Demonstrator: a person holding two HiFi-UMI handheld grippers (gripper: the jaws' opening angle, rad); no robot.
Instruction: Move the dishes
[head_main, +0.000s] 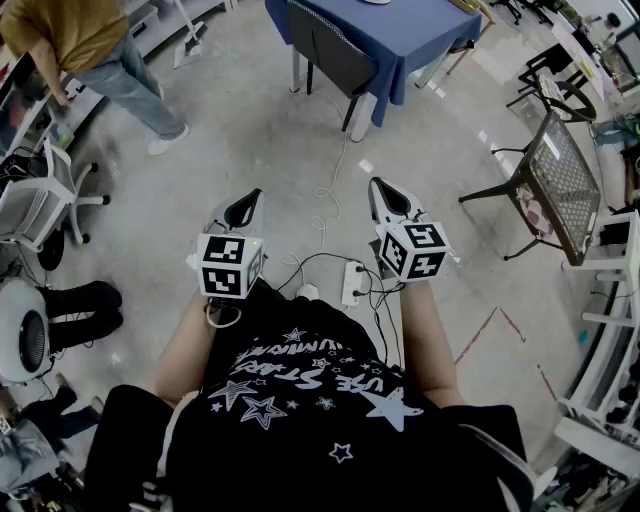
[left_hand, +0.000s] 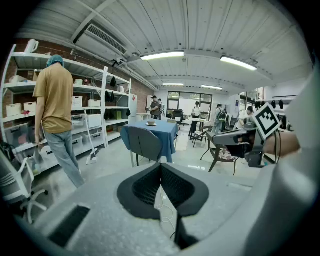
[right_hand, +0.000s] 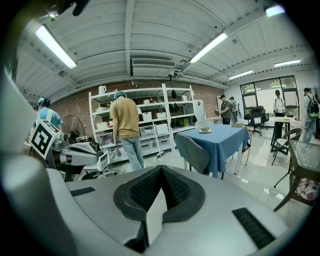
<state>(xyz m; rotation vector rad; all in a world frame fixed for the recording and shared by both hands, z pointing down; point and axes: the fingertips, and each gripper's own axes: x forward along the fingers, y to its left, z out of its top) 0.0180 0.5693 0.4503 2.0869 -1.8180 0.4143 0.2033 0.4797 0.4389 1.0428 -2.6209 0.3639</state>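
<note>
**Dish well ahead, both grippers empty**

The left gripper (head_main: 243, 207) and right gripper (head_main: 392, 198) are out front side by side, each with jaws pressed together on nothing. The dish (right_hand: 205, 130) — a cup on a saucer — sits on the blue-clothed table (head_main: 420, 35), well apart from both and straight ahead, behind a dark chair (head_main: 325, 50). The table lines up more with the right gripper — probably the nearer one.

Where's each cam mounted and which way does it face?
Head view: on the person's head, aimed steeply down at the floor; shows black shirt, forearms, left tool, right tool.
Left gripper view: on the left tool, facing the blue table along shut jaws; right tool at right.
Right gripper view: on the right tool, facing the shelves along shut jaws; left tool at left.
All three share the blue table.
</note>
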